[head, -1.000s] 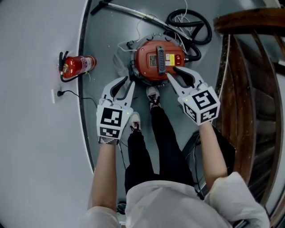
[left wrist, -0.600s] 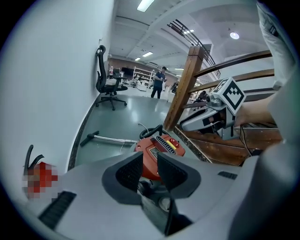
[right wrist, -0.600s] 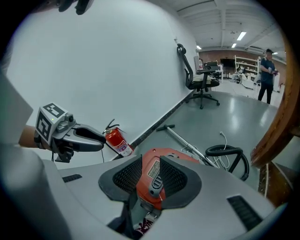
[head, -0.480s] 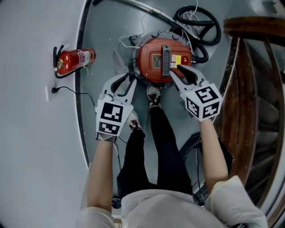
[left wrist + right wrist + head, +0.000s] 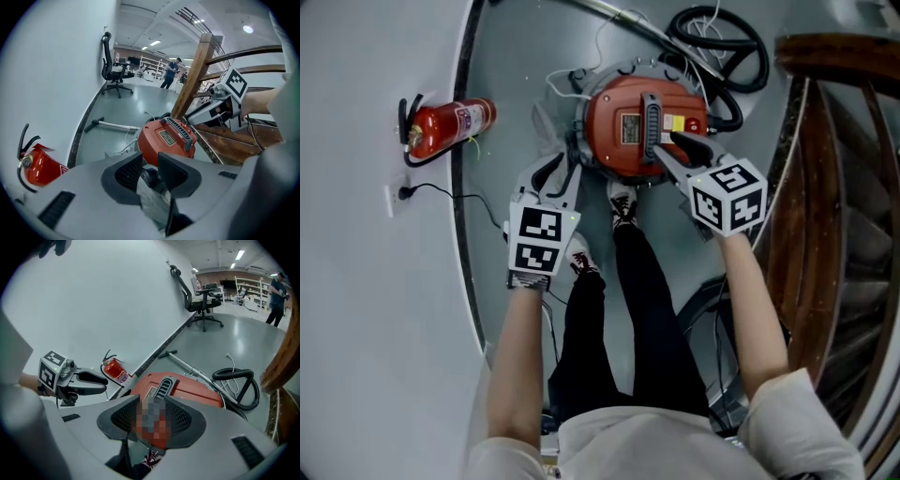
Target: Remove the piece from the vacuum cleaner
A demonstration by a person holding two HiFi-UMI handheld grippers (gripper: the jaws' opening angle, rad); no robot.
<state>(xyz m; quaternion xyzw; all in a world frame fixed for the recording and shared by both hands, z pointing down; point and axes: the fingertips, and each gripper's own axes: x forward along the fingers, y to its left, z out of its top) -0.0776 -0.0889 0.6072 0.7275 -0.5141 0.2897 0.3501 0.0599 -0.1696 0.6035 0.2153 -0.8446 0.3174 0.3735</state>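
The person's shoes [image 5: 622, 202] stand just before the red vacuum cleaner [image 5: 623, 127], which sits on the floor near the wall, so both claws can reach it from above. The left claw [image 5: 562, 167] is low at the near left edge of the machine. Its jaws are opening and press on nothing; only dark base parts show in the gap. The right claw [image 5: 667, 147] hovers over the top, by the grey handle [image 5: 651, 127]. Its jaws are opening too, with the handle lined up between them but not gripped. I judge that one claw should steady the machine while the other pulls. No piece seems off yet. Behind lies the black hose [image 5: 722, 42].
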